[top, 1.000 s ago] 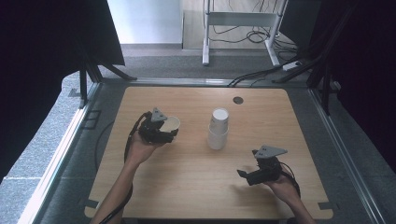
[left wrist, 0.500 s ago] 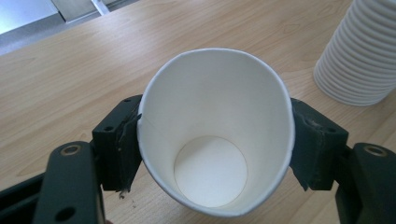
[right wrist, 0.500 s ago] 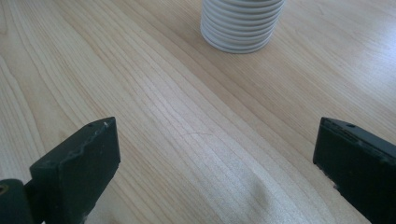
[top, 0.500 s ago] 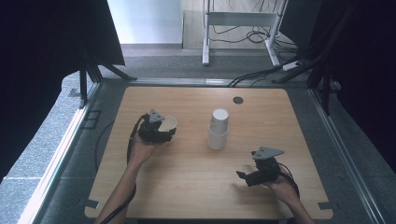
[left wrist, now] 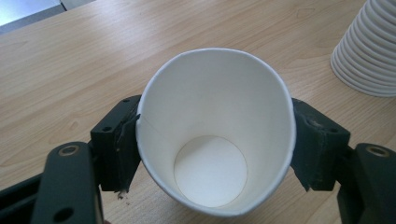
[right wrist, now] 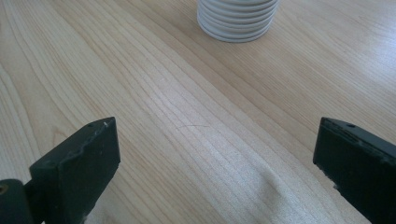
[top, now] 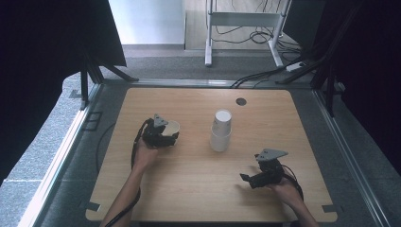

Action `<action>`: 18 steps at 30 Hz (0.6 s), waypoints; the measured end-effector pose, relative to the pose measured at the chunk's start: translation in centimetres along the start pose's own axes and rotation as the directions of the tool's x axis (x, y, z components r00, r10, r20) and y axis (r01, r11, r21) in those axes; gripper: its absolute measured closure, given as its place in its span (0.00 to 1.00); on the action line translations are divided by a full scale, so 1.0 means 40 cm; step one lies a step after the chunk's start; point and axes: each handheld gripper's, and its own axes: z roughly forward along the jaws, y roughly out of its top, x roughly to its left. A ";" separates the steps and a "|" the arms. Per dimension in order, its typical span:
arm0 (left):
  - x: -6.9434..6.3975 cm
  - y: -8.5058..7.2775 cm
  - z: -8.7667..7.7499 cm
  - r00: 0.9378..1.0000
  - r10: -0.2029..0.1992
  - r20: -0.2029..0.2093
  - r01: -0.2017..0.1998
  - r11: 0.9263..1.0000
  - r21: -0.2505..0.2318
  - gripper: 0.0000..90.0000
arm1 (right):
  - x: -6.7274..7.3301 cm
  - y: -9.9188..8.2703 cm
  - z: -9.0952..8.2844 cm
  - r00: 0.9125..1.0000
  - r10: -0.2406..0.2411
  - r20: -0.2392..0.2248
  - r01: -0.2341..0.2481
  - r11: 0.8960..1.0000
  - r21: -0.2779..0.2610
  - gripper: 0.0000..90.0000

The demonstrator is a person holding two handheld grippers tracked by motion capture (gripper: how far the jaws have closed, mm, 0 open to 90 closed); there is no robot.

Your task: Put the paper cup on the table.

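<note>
Left tool (top: 171, 135), seen from above, is gripping a single white paper cup (top: 170, 127) by its sides over the left half of the wooden bench (top: 189, 189). In the left gripper view the cup (left wrist: 217, 130) is sitting between the two black jaws, mouth toward the camera, its rim pressed into an oval; the jaws have just been easing apart, yet both pads are still bearing on the wall. The squeeze is probably what keeps the light cup from slipping, and the slackening suggests that it is being set down here, well apart from the others.

The stack of nested white cups (top: 221, 131) is standing upside down near the middle of the bench, between the two hands; its ribbed rims are showing at the top right of the left gripper view (left wrist: 369, 51) and at the top of the right gripper view (right wrist: 238, 18).

Right tool (top: 248, 178) is resting low at the near right of the bench, jaws spread wide with nothing but bare wood between them, pointing toward the stack, presumably waiting its turn.
</note>
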 end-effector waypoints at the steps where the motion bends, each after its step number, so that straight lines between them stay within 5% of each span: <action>1: -0.001 -0.001 0.001 1.000 0.001 -0.002 -0.001 1.000 0.004 0.29 | 0.000 0.000 0.000 1.000 -0.001 0.000 0.001 1.000 0.001 0.01; 18: -0.004 0.009 0.000 0.996 -0.063 0.064 0.063 0.998 -0.003 0.02 | 0.003 -0.001 0.002 1.000 -0.010 -0.002 0.010 1.000 0.012 0.01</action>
